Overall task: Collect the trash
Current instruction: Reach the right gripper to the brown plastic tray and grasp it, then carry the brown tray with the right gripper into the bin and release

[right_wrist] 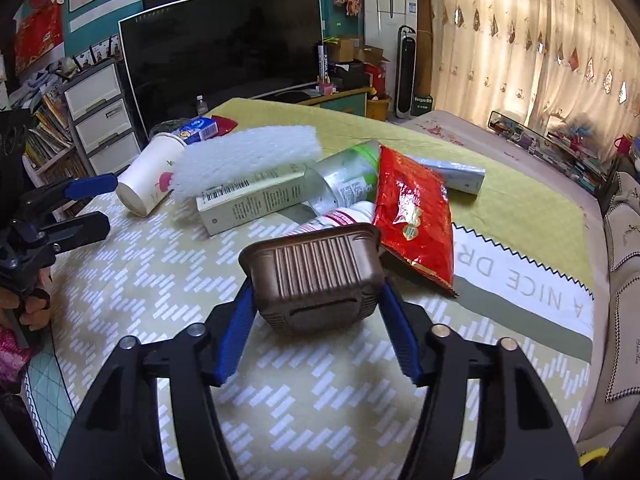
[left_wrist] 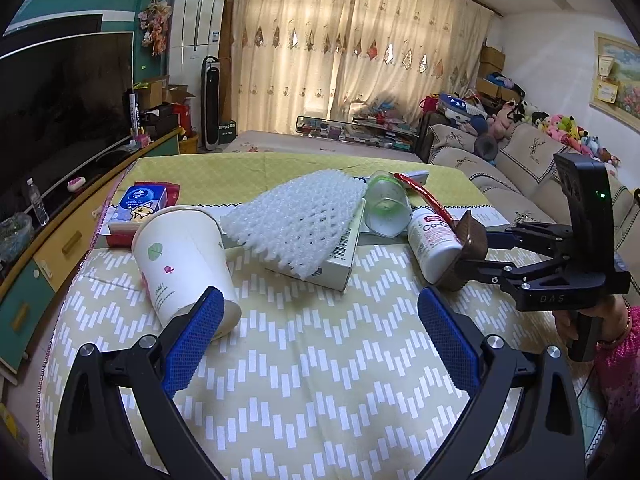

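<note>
Two grippers work over the patterned tablecloth [left_wrist: 320, 360]: the right gripper [right_wrist: 318, 300] is clamped on a ribbed brown plastic tray [right_wrist: 316, 276], held just in front of the white pill bottle [left_wrist: 434, 240] and red snack wrapper [right_wrist: 416, 216]. The left gripper [left_wrist: 320, 320] hangs with its blue pads spread apart, one pad just beside the tipped paper cup [left_wrist: 180, 260], near the white foam net [left_wrist: 296, 220] lying on a carton [right_wrist: 256, 200].

Matte black plastic left gripper [left_wrist: 320, 332] with blue textured finger pads [left_wrist: 192, 344], silver screws, matching right gripper [right_wrist: 318, 320] stamped "DAS", green LED lit, pink sleeve [left_wrist: 618, 364], gold bracelet [left_wrist: 626, 330]
</note>
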The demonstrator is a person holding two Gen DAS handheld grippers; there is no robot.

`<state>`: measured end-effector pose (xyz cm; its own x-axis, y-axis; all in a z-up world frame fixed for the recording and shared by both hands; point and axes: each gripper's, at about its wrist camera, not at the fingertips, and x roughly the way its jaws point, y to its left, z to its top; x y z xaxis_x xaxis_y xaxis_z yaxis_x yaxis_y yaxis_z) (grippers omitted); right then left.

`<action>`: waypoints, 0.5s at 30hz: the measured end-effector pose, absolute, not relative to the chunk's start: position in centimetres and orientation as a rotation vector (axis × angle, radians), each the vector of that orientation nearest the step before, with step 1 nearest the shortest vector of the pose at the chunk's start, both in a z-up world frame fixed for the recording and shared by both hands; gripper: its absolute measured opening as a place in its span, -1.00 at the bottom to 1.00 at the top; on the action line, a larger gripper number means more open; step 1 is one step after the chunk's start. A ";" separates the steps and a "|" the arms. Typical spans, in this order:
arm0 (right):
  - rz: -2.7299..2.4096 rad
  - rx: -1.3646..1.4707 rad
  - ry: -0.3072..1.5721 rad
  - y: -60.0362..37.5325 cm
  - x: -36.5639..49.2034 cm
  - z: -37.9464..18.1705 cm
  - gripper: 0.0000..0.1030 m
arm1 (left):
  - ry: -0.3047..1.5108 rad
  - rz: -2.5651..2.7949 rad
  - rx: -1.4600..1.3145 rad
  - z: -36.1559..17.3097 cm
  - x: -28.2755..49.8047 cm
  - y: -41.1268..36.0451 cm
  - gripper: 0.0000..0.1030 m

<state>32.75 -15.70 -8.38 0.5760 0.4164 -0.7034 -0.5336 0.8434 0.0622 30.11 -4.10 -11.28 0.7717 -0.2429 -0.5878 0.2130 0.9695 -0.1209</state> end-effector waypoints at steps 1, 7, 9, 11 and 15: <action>0.558 -0.159 0.779 -15.7 32.6 -8.3 0.12 | 0.644 -0.243 -0.048 -11.3 30.1 -4.1 0.86; 0.569 -0.102 0.791 -16.2 30.6 -7.1 0.12 | 0.656 -0.241 -0.061 -11.5 30.3 -3.8 0.86; 0.575 -0.094 0.785 -16.4 29.1 -6.4 0.12 | 0.656 -0.243 -0.061 -11.4 30.2 -3.9 0.86; 0.561 -0.095 0.778 -16.7 27.6 -5.9 0.12 | 0.653 -0.242 -0.056 -11.4 30.2 -3.9 0.86; 0.505 -0.064 0.749 -18.4 24.3 -5.3 0.12 | 0.652 -0.239 -0.054 -11.4 30.1 -4.0 0.86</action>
